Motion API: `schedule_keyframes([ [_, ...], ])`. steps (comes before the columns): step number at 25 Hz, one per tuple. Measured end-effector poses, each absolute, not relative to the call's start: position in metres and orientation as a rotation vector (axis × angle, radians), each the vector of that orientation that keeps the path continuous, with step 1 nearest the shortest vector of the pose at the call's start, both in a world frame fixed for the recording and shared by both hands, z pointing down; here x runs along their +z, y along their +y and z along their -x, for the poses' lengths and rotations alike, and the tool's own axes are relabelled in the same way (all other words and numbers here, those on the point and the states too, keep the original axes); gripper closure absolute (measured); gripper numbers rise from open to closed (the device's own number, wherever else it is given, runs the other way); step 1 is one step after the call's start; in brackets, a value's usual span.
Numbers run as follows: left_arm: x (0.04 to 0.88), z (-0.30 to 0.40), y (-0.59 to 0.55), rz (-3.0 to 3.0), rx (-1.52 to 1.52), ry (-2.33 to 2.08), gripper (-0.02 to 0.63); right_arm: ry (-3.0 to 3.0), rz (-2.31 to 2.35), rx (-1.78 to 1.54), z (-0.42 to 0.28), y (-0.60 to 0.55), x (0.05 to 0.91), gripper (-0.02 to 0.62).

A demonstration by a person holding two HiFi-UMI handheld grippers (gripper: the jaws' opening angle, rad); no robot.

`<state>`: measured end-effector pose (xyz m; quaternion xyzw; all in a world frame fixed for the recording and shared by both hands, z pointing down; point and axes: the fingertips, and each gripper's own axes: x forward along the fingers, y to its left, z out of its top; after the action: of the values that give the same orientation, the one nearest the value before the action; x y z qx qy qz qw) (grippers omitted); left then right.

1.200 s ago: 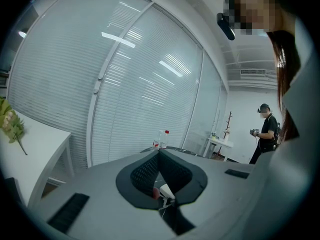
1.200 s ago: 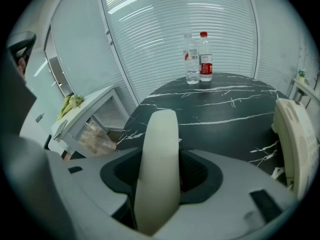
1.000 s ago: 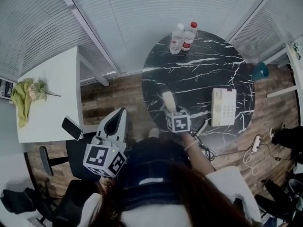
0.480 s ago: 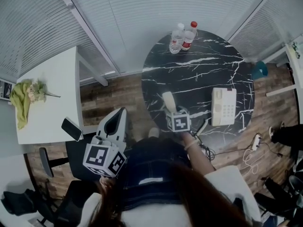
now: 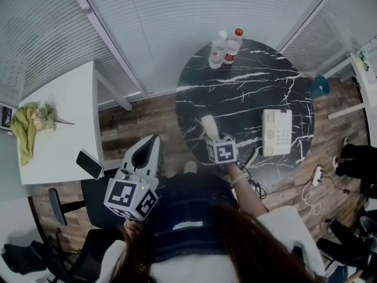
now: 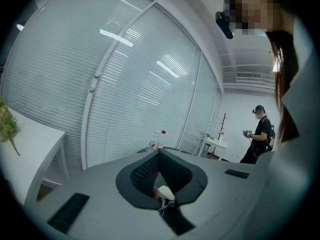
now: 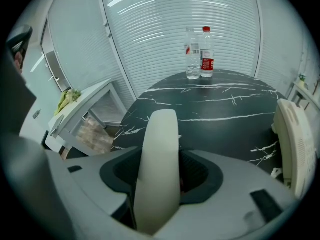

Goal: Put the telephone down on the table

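Observation:
My right gripper [image 5: 212,137] is shut on a white telephone handset [image 5: 209,125], which it holds just over the near edge of the round black marble table [image 5: 247,93]. In the right gripper view the handset [image 7: 161,154] stands up between the jaws. The white telephone base [image 5: 277,132] with its keypad lies on the table to the right, apart from the handset, and shows at the right edge of the right gripper view [image 7: 295,144]. My left gripper [image 5: 145,153] is off to the left over a dark chair, shut with nothing in it [image 6: 159,153].
Two water bottles [image 5: 225,47] stand at the table's far edge. A white desk [image 5: 59,122] at the left carries a green cloth [image 5: 23,128] and a dark smartphone [image 5: 89,164]. Cables and a power strip [image 5: 318,175] lie on the wooden floor. Another person [image 6: 259,134] stands far off.
Only the head camera has shifted slightly. Both grippers and the handset keep their places.

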<state>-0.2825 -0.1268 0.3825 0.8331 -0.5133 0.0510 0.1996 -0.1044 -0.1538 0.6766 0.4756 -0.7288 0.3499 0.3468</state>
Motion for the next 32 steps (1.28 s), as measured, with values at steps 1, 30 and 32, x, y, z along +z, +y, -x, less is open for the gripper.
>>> schedule_keyframes([
  [1, 0.382, 0.282, -0.126, -2.335, 0.140, -1.429, 0.600, -1.886, -1.232, 0.906, 0.104, -0.153, 0.677, 0.364],
  [30, 0.391, 0.250, -0.133, -2.437, 0.103, -1.238, 0.600, -1.893, -1.258, 0.724, 0.092, -0.136, 0.646, 0.345],
  [32, 0.389, 0.245, -0.134, -2.444, 0.098, -1.230, 0.600, -1.880, -1.260, 0.723, 0.086, -0.132, 0.647, 0.347],
])
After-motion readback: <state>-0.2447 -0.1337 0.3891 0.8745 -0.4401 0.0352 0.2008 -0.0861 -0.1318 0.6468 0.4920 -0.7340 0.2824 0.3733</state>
